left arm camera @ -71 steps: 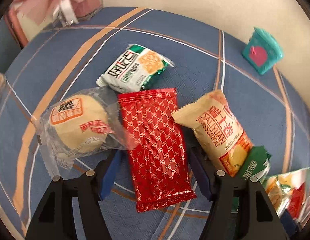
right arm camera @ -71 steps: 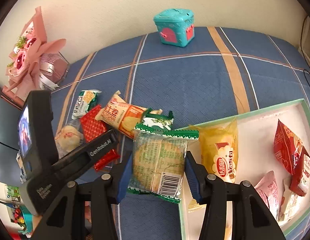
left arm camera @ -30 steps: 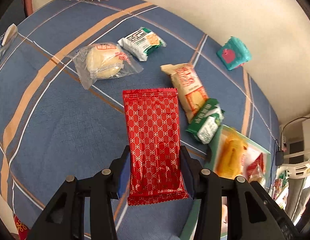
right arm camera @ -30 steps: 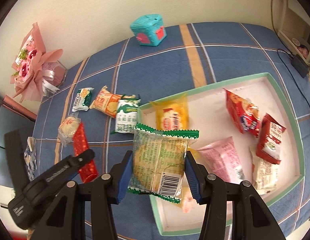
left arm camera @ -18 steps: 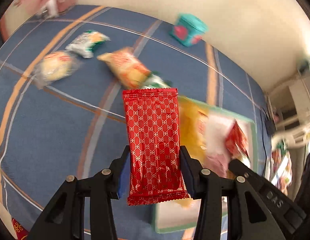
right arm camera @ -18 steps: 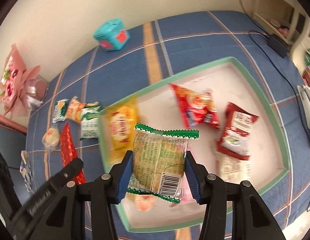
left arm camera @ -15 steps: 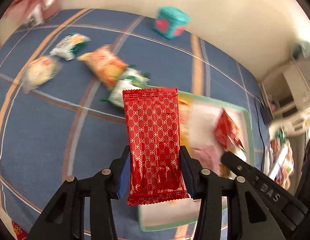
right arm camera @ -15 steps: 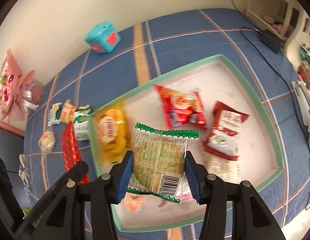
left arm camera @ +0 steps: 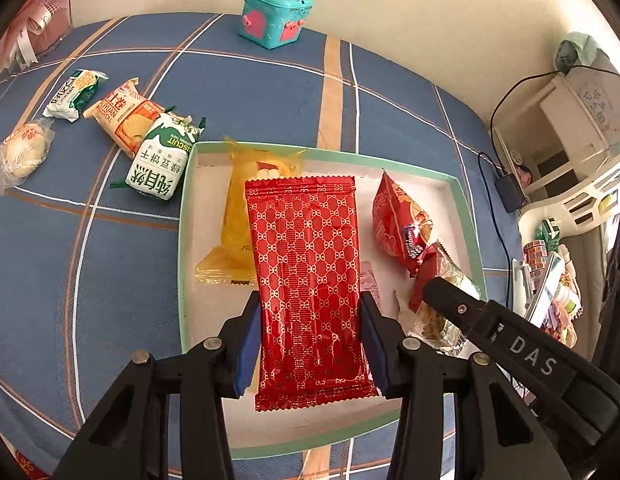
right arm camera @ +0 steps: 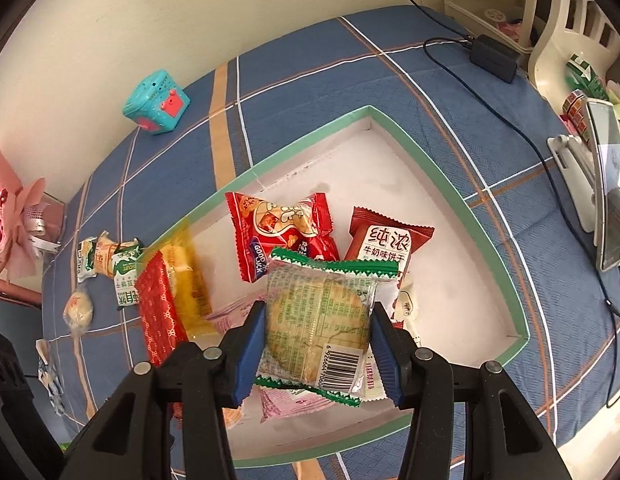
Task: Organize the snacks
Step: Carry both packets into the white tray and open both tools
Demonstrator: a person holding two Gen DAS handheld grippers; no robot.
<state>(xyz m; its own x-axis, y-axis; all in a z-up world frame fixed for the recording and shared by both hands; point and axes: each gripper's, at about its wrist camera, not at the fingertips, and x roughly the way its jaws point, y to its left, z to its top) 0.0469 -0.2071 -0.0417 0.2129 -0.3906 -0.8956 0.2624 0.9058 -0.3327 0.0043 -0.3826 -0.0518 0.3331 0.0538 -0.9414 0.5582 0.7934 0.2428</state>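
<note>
Red patterned packet (left arm camera: 308, 280) clamped in the left gripper (left arm camera: 310, 344), hanging over the green-rimmed tray (left arm camera: 184, 240). Green-edged biscuit packet (right arm camera: 320, 320) gripped by the right gripper (right arm camera: 318, 350), above that same tray, other snacks lying below.

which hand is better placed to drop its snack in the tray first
Right, probably. Its tool holds the green-edged cracker pack over the tray's middle; the left tool holds the red packet nearer the left rim.
</note>
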